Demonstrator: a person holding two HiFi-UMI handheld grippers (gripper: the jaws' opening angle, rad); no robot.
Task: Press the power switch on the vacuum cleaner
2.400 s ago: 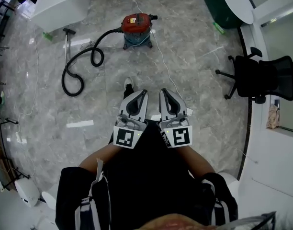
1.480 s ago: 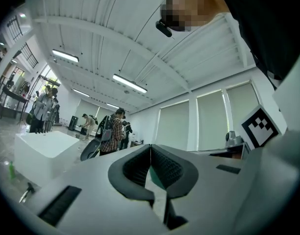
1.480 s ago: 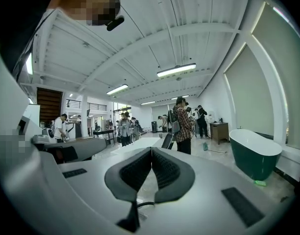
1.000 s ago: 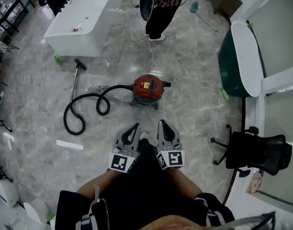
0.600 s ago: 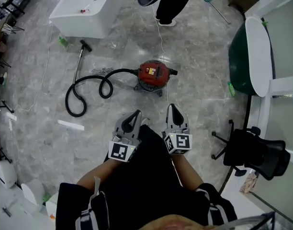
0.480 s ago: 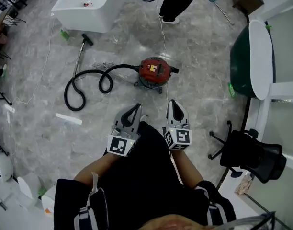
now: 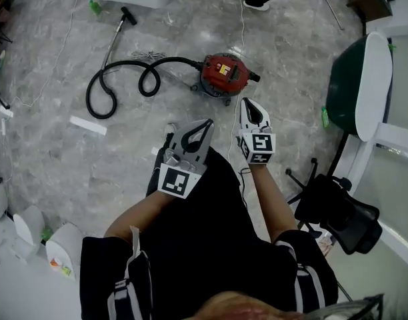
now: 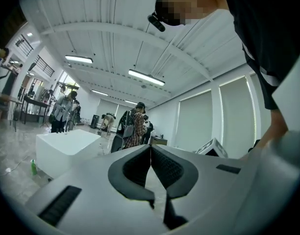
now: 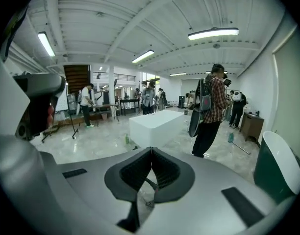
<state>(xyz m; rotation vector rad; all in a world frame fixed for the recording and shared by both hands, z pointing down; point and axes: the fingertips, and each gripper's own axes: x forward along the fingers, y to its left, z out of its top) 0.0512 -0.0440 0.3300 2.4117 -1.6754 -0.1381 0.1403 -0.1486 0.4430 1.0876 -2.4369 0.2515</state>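
A red canister vacuum cleaner [image 7: 223,74] stands on the grey marble floor in the head view, with a yellow label on top. Its black hose [image 7: 121,85] coils off to the left and ends in a metal wand [image 7: 115,35]. My right gripper [image 7: 247,103] is shut and empty, its tips a short way to the lower right of the vacuum. My left gripper [image 7: 207,123] is also shut with nothing in it, farther back and left. In both gripper views the jaws meet at the tips, and the vacuum is not visible there.
A white cord [image 7: 239,19] runs from the vacuum toward a standing person [image 9: 212,109]. A green-and-white curved desk [image 7: 363,85] and a black office chair [image 7: 335,212] are on the right. A white block counter [image 9: 156,125] stands beyond. White objects [image 7: 47,242] sit at lower left.
The vacuum now lies much closer to my grippers as I have walked toward it. The right gripper has reached forward near it. Both stay shut.
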